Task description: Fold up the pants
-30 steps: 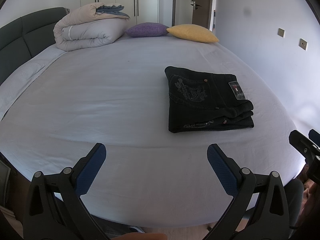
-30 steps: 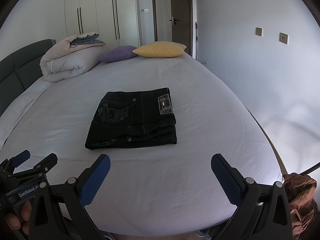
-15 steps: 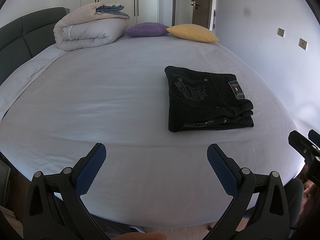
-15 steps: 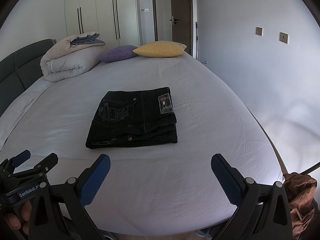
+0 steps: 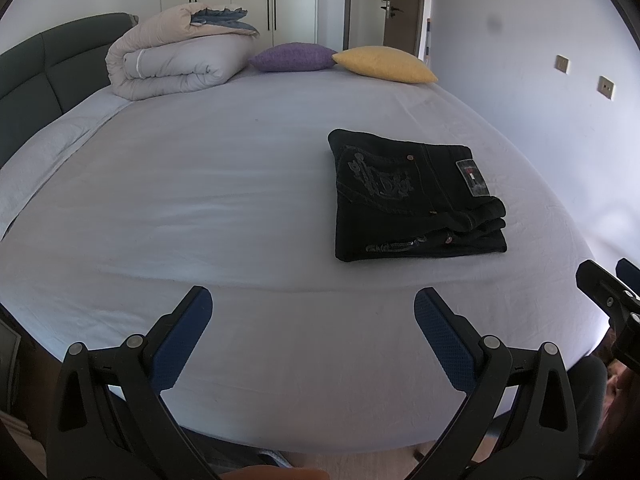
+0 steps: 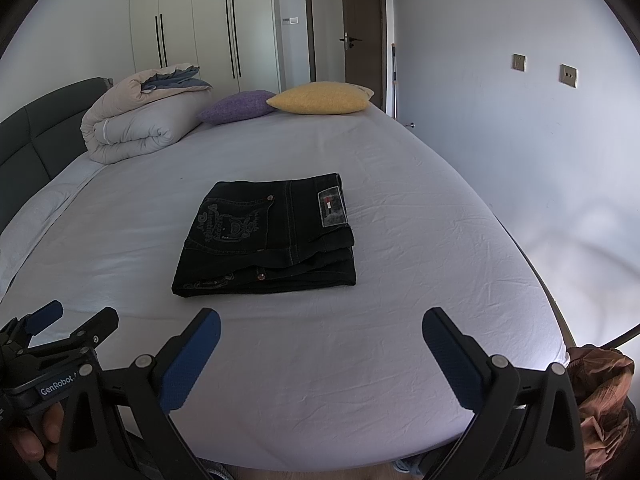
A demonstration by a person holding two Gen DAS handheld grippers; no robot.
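The black pants (image 6: pixel 266 240) lie as a compact folded stack on the bed (image 6: pixel 360 360), at about 11 o'clock from the right hand-held gripper (image 6: pixel 320 334) and 1 o'clock from the left hand-held gripper (image 5: pixel 312 312). Both hand-held grippers hover near the bed's edge, spread wide and grasping nothing. The folding looks finished, so the sound course is probably to leave the stack untouched, or at most press its looser 3 o'clock edge flat without dragging the layers.

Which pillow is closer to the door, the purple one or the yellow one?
The yellow pillow. It lies right in front of the brown door, while the purple pillow sits beside the rolled-up duvet.
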